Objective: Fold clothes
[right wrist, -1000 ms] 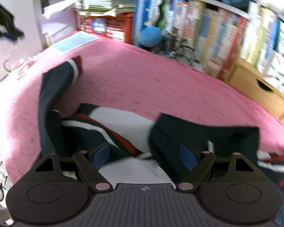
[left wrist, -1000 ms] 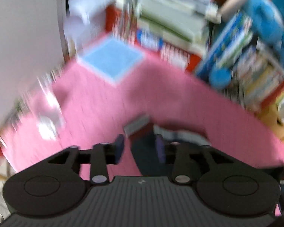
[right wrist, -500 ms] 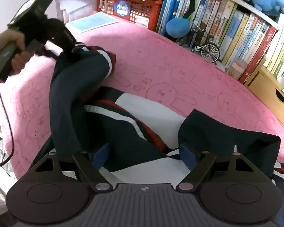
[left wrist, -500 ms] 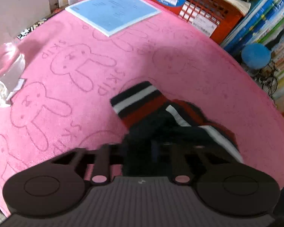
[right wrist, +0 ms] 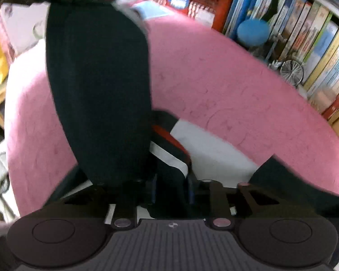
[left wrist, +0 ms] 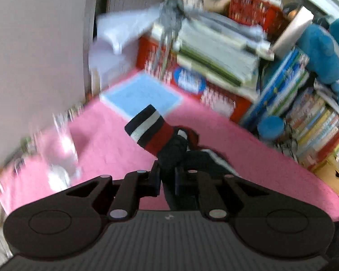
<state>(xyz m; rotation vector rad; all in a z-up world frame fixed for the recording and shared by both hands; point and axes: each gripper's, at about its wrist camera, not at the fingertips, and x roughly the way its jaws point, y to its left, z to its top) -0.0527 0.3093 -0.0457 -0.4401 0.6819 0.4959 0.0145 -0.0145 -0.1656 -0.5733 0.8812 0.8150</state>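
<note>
- a pink cloth (left wrist: pixel 115 140) with faint rabbit outlines covers the counter.
- a light blue sheet of paper (left wrist: pixel 142 97) lies flat at the counter's far left corner.
- a red crate (left wrist: pixel 217 94) with a round blue label stands just past the far edge, books stacked on top.
- a clear glass (left wrist: pixel 61 142), blurred, stands by the left edge.
- a blue ball (right wrist: pixel 253 31) and a row of upright books (right wrist: pixel 316 43) lie beyond the far right edge.
- a blue plush toy (left wrist: pixel 321 52) sits above the books.

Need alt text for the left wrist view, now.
The left gripper is shut on a dark sleeve with a navy, white and red striped cuff, lifted over a pink blanket. Behind, blurred: blue sheet, red basket, books.
</note>
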